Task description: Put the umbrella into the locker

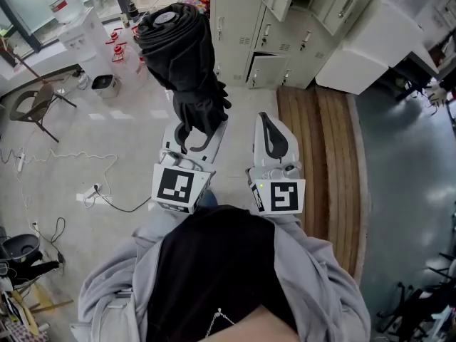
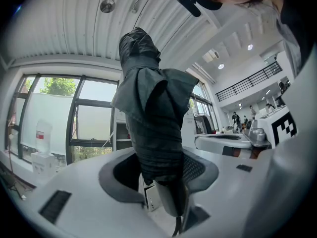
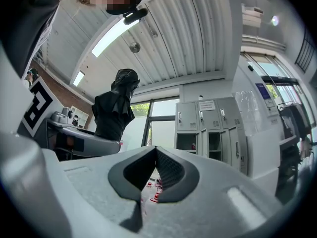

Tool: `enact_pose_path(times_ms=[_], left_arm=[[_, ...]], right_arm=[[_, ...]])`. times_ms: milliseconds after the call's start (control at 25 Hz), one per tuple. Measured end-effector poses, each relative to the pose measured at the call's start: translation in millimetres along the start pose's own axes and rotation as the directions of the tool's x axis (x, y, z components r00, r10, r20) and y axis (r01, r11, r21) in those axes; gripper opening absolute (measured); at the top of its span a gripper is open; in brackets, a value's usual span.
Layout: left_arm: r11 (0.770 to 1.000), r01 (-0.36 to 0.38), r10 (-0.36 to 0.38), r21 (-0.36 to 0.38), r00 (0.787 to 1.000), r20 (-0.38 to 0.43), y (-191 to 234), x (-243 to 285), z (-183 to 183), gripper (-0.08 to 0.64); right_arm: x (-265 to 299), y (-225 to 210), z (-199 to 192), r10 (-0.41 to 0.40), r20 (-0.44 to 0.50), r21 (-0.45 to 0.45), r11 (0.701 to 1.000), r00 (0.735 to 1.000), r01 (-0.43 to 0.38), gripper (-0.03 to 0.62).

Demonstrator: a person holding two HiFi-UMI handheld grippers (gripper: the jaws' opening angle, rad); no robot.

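Observation:
A black folded umbrella [image 1: 182, 55] stands upright in front of me, its rolled canopy end up. My left gripper [image 1: 194, 130] is shut on its lower part, just above the curved handle. In the left gripper view the umbrella [image 2: 148, 113] fills the space between the pads of the left gripper [image 2: 161, 177], and a light grey handle stem shows below the fabric. My right gripper [image 1: 265, 120] is beside it on the right, shut and empty; its tips meet in the right gripper view [image 3: 156, 150]. The grey lockers [image 1: 285, 41] stand ahead, some with doors open [image 3: 185, 143].
A strip of wooden flooring [image 1: 328, 162] runs along the right. A white cabinet [image 1: 370, 41] stands next to the lockers. A water dispenser [image 1: 85, 27], a folding chair [image 1: 32, 109] and loose cables [image 1: 92, 184] are on the left floor.

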State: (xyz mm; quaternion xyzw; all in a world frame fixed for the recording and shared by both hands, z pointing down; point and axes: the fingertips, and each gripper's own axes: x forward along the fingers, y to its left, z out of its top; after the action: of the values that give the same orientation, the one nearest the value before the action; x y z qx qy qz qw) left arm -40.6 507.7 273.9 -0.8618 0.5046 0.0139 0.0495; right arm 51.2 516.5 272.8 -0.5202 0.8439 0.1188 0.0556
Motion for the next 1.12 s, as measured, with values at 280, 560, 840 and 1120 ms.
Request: enact_pose_path(times_ms=[280,560,840,1120], left_arm=[[1.000,0.000,0.000,-0.002,1.000,0.004,16.2,34.0,-8.6,0.193],[1.000,0.027,-0.027,-0.014,1.000,0.012,47.6,94.5,-20.8,0.193],[0.998,0.049,-0.049,-0.024,0.999,0.004,100.5,165.8,-30.2,0.193],[0.996,0.085,-0.086,-0.031,0.996,-0.016,148.4,230.7,-38.7,0.193]], right_arm=[[25.1,-23.7,-18.1,-0.025,-0.011,0.006,1.000,1.000,0.025,0.003],[83.3,-54.1,-40.1,-0.050,-0.015,0.002,0.999,0.999,0.050,0.003],[166.9,-85.3,-61.0,-0.073,-0.025,0.006,0.997,0.997,0.073,0.003],[243.7,-110.4,-82.4,-0.093,-0.036,0.012,0.996,0.995,0.093,0.003]])
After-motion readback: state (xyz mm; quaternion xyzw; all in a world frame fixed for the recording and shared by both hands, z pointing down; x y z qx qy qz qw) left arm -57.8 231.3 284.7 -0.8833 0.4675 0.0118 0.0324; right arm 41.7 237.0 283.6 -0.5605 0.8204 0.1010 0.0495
